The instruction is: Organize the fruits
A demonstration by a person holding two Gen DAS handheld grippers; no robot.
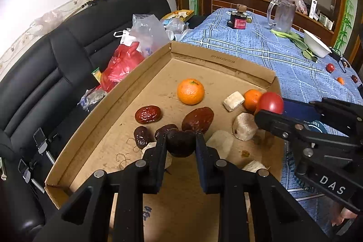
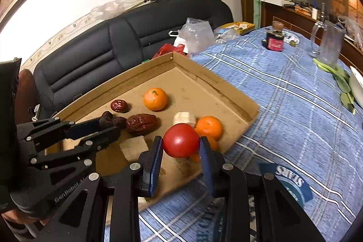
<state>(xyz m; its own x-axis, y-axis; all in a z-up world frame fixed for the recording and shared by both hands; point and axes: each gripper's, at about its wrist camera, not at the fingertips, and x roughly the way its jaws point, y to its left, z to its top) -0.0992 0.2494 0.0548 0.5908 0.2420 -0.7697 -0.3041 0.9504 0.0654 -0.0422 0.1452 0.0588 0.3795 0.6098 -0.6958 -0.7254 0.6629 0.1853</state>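
Observation:
A shallow cardboard tray lies on the blue checked tablecloth. In it are two oranges, several wrinkled red dates and pale lumps. My left gripper is shut on a dark date over the tray's near part. My right gripper is shut on a red tomato above the tray's right edge; it enters the left wrist view at the right, with the tomato at its tip.
A black sofa with plastic bags runs behind the tray. Farther along the table stand a dark jar, a glass mug, green vegetables, a white bowl and small loose fruits.

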